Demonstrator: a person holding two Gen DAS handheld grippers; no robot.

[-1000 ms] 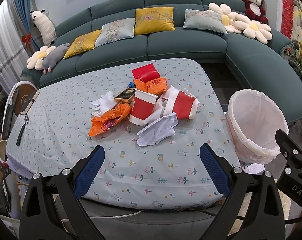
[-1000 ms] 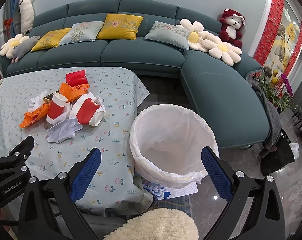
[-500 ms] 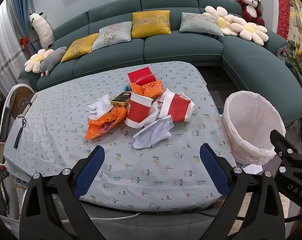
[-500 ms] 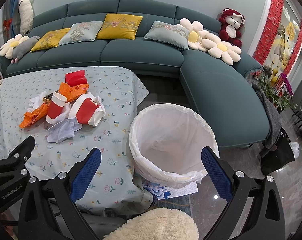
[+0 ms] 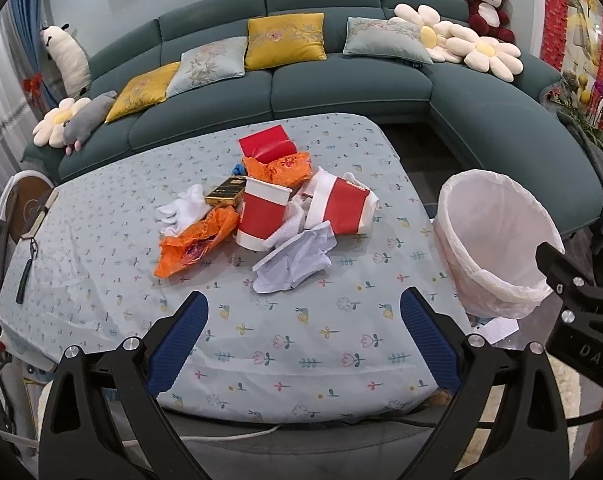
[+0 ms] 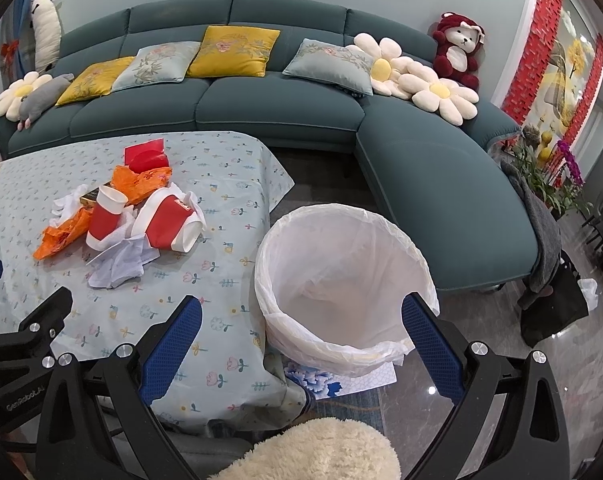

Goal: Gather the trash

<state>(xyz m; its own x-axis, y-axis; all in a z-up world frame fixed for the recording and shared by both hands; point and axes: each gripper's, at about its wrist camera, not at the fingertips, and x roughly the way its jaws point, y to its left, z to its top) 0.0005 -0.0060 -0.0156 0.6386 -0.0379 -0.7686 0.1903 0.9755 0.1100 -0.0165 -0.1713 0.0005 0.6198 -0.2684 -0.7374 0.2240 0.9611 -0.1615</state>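
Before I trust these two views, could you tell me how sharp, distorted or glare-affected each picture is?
Left wrist view: strong fisheye bend with black corners, the sofa back bowed, the trash pile sharp, light soft and even. Right wrist view: same bend, small ceiling-light glints on the glossy floor, and the fluffy cream object at the bottom edge slightly soft.

My hand-held gripper (image 5: 303, 334) pads blue; surface (image 5: 261, 344) cloth pale blue floral; cups (image 5: 261, 216) red-white; wrappers (image 5: 193, 246) orange; bin liner (image 6: 341, 280) white.

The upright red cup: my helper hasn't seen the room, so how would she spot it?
Find the floral-clothed table before the sofa; trash is heaped mid-table. The upright red cup stands among it, open mouth up, white-rimmed. Its neighbour, the tipped red cup, lies on its side.
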